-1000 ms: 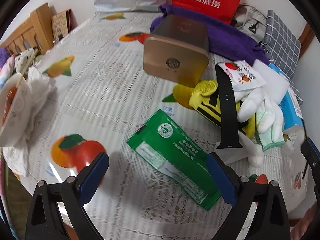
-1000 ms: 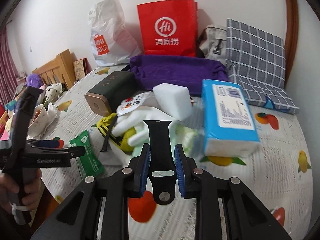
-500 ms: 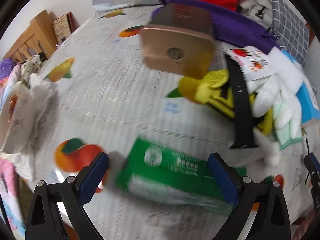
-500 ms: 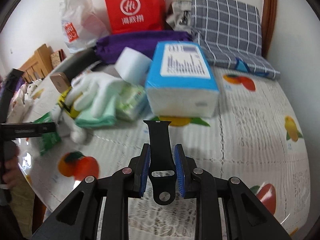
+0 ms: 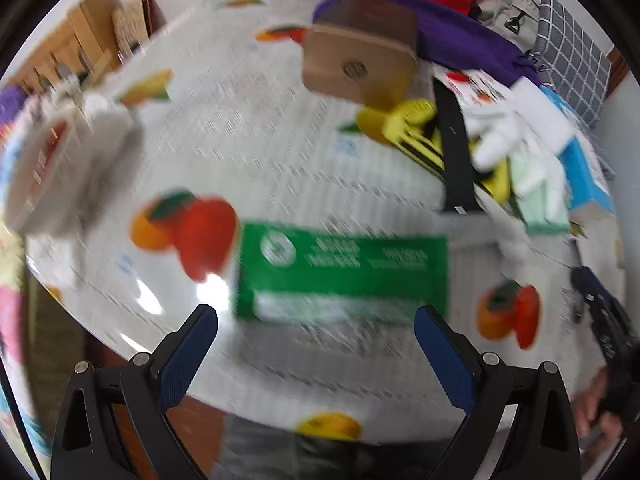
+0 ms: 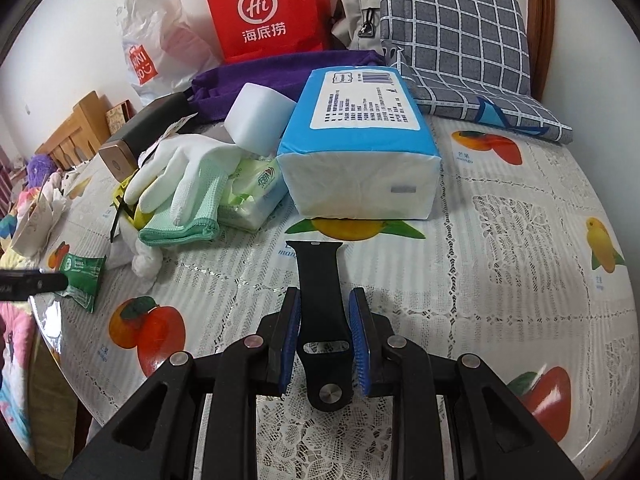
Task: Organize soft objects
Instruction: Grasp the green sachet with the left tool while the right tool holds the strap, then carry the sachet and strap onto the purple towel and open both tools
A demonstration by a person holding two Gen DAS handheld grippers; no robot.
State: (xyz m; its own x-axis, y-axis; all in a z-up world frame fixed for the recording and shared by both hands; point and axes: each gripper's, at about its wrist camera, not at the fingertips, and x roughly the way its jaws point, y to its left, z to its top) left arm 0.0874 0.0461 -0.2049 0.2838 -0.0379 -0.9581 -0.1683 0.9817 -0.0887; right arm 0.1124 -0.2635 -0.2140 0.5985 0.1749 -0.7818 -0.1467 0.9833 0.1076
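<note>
My right gripper (image 6: 325, 297) is shut on a black watch strap (image 6: 320, 280), held low over the tablecloth in front of the blue tissue pack (image 6: 360, 152). A second black strap (image 5: 454, 148) lies across the yellow glove (image 5: 408, 120) in the pile. My left gripper (image 5: 314, 316) is open, hovering above a green packet (image 5: 344, 268) that lies crosswise just beyond its fingertips. A white glove (image 6: 180, 168), a mint cloth (image 6: 188, 216), a wipes packet (image 6: 256, 196) and a white sponge block (image 6: 260, 118) sit left of the tissue pack. The left wrist view is blurred.
A gold-ended box (image 5: 360, 64), purple towel (image 6: 280, 72), red paper bag (image 6: 264, 8), white plastic bag (image 6: 156, 40) and checked cushion (image 6: 460, 40) line the back. Crumpled paper and a cup (image 5: 52, 160) sit at the left. The table edge (image 5: 120, 344) runs close under my left gripper.
My right gripper carried the strap down and to the right, away from the pile, to the front of the blue pack. My left gripper shifted so the green packet lies crosswise before its fingers.
</note>
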